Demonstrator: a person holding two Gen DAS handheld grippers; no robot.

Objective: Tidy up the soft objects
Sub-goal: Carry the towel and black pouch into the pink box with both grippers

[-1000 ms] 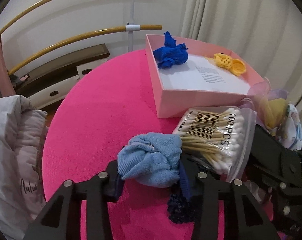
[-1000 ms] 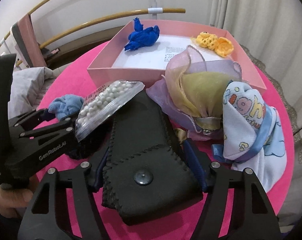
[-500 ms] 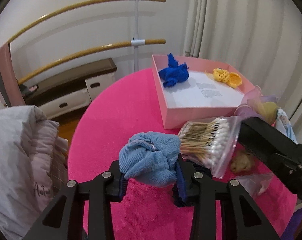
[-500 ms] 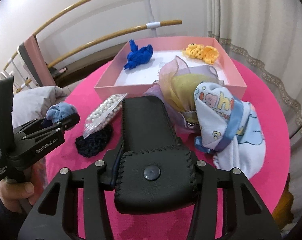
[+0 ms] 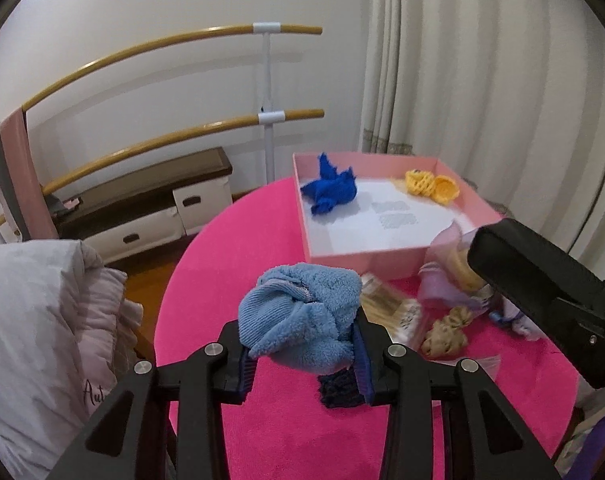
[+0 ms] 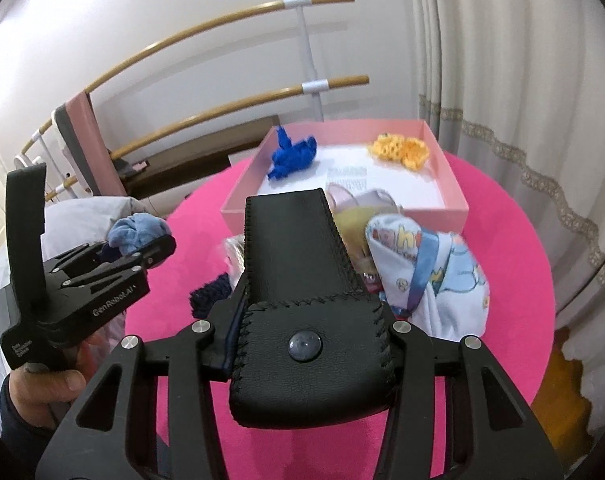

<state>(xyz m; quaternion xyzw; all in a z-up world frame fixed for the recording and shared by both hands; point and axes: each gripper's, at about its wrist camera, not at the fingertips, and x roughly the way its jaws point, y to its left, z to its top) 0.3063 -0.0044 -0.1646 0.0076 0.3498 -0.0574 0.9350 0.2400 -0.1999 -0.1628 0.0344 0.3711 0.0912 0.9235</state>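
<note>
My left gripper [image 5: 302, 344] is shut on a light blue towel cloth [image 5: 302, 316] and holds it above the pink round table [image 5: 230, 240]; it also shows in the right wrist view [image 6: 142, 240]. My right gripper [image 6: 310, 304] is shut on a black leather case [image 6: 298, 280], lifted above the table. The case's end shows in the left wrist view [image 5: 542, 280]. A pink box [image 5: 362, 258] at the back holds a dark blue cloth [image 5: 332, 190] and a yellow crocheted piece [image 5: 432, 186].
On the table lie a dark navy knit piece [image 5: 338, 390], a bag of cotton swabs [image 5: 386, 308], a tan scrunchie [image 5: 446, 332], a purple-yellow gauze bundle [image 6: 358, 216] and a printed baby cloth [image 6: 430, 272]. A grey quilt [image 5: 34, 320] lies left. Curtains hang right.
Both grippers have risen and drawn back from the table with their loads. The swab bag, earlier resting against the black case, now lies on the table.
</note>
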